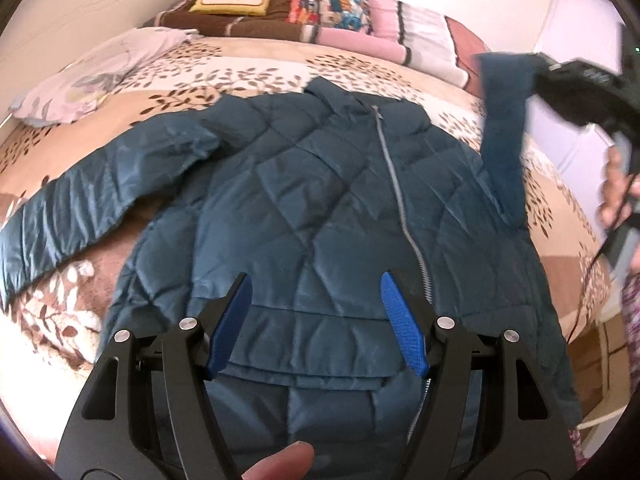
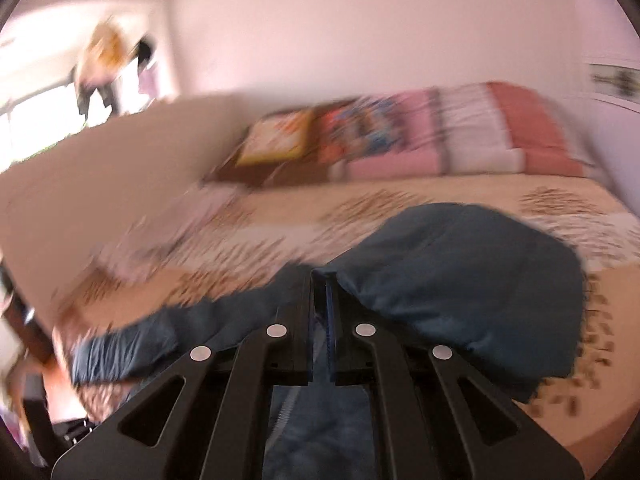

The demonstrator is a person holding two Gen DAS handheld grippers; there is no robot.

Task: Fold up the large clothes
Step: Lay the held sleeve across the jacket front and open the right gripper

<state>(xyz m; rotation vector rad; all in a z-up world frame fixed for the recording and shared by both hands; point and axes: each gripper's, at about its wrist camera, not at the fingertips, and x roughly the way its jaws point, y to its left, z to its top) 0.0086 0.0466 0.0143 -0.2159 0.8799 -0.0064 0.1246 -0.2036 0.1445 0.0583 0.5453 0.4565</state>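
A dark teal quilted jacket lies front up on the bed, zipper closed, its left sleeve stretched out to the left. My left gripper is open and empty, hovering over the jacket's hem. My right gripper shows at the right of the left wrist view, holding the jacket's right sleeve lifted above the bed. In the blurred right wrist view my right gripper is shut on the sleeve fabric, which drapes over its right side.
The bed has a beige leaf-patterned cover. A lilac pillow lies at the left. Folded blankets and colourful cushions are stacked at the head. White walls stand behind and right. A window is at far left.
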